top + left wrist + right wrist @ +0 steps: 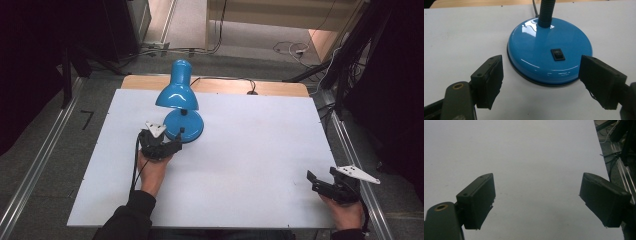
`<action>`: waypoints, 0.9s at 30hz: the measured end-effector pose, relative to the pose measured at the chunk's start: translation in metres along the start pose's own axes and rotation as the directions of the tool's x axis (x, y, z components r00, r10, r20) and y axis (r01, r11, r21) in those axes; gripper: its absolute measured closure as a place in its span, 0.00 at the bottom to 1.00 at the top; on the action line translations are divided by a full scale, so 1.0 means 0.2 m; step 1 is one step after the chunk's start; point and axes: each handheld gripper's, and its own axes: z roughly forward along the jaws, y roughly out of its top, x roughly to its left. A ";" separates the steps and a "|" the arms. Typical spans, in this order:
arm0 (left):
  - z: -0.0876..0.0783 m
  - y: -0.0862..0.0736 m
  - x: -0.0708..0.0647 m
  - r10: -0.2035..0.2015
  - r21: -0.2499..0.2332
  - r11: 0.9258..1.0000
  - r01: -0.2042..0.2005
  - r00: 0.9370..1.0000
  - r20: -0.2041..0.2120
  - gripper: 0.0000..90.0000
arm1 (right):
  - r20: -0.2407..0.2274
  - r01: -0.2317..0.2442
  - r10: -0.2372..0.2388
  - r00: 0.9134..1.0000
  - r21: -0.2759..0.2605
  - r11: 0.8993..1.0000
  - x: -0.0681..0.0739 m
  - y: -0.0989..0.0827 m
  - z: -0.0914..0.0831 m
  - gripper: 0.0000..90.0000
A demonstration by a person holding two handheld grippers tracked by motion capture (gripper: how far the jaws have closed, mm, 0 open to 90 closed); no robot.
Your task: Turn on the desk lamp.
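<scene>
Glossy blue metal desk lamp [180, 100] standing upright on the white tabletop board [250, 150], just ahead of the left gripper [172, 142]. Round domed lamp base [549, 50] directly in front of the jaws in the left gripper view, its near rim lying between the two black pads and slightly beyond their tips, touching neither. Small black rocker switch [558, 54] set into the top of the base, towards the gripper's right-hand pad; marks on the switch too small to read. Black ribbed flexible neck [546, 11] rising from the far side of the base. Bell-shaped blue shade [177, 90] bent over above the base in the high view, pointing down. No brand name or other writing legible anywhere on the lamp. Thin black power cord [225, 80] trailing off behind the lamp to the far wooden edge of the table.

Left gripper held in the person's left hand [152, 170], jaws spread wide, gripping nothing, grey three-cornered plate on top.

Right gripper [322, 180] well apart from the lamp, low at the near right corner of the board, held in the right hand [347, 212]. Jaws likewise wide apart and empty; bare white board [524, 170] ahead of them in the right gripper view, with a metal rail [621, 167] and dark cables past the board's edge beside the right-hand pad.
</scene>
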 end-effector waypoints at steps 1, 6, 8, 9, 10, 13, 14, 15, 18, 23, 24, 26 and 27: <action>0.01 0.00 -0.01 0.000 -0.001 1.000 0.000 1.000 0.001 0.23 | -0.001 0.000 0.000 1.000 -0.003 1.000 0.00 0.00 0.00 0.13; 0.03 0.01 -0.05 0.018 -0.021 1.000 -0.018 1.000 -0.014 0.27 | -0.004 -0.001 0.001 1.000 -0.004 1.000 0.00 0.00 0.00 0.13; 0.04 0.01 -0.05 0.023 -0.024 0.999 -0.023 1.000 -0.003 0.28 | -0.005 -0.001 0.001 1.000 -0.004 1.000 0.00 0.00 0.00 0.13; 0.04 0.01 -0.05 0.006 -0.025 1.000 -0.006 1.000 0.015 0.28 | -0.005 -0.001 0.001 1.000 -0.005 1.000 0.00 0.00 0.00 0.13; 0.04 0.02 -0.05 -0.005 -0.023 1.000 0.006 0.999 0.033 0.28 | -0.006 0.001 -0.001 1.000 -0.006 1.000 0.00 0.00 0.00 0.13; 0.05 0.02 -0.04 -0.016 -0.026 1.000 0.017 0.998 0.059 0.32 | -0.007 0.000 0.000 1.000 -0.007 1.000 0.00 0.00 0.00 0.13; 0.06 0.03 -0.03 -0.018 -0.029 0.999 0.020 0.998 0.068 0.35 | -0.007 0.000 0.000 1.000 -0.007 1.000 0.00 0.00 0.00 0.13; 0.06 0.03 -0.03 -0.017 -0.034 0.999 0.019 0.997 0.070 0.37 | -0.007 0.000 0.000 1.000 -0.007 1.000 0.00 0.00 0.00 0.13; 0.06 0.03 -0.03 -0.027 -0.041 0.999 0.030 0.996 0.089 0.42 | -0.009 -0.004 0.004 1.000 -0.003 1.000 0.00 0.00 0.00 0.13; 0.07 0.03 -0.04 0.009 -0.061 0.998 -0.001 0.993 0.117 0.55 | -0.009 -0.002 0.002 1.000 -0.004 1.000 0.00 0.00 0.00 0.13; 0.08 0.03 -0.04 0.001 -0.060 0.998 0.007 0.992 0.128 0.58 | -0.009 -0.002 0.002 1.000 -0.003 1.000 0.00 0.00 0.00 0.13; 0.08 0.03 -0.04 -0.010 -0.060 0.998 0.019 0.991 0.135 0.64 | -0.009 -0.003 0.003 1.000 -0.003 1.000 0.00 0.00 0.00 0.13; 0.09 0.03 -0.04 -0.017 -0.055 0.998 0.025 0.990 0.137 0.67 | -0.009 -0.003 0.003 1.000 -0.003 1.000 0.00 0.00 0.00 0.13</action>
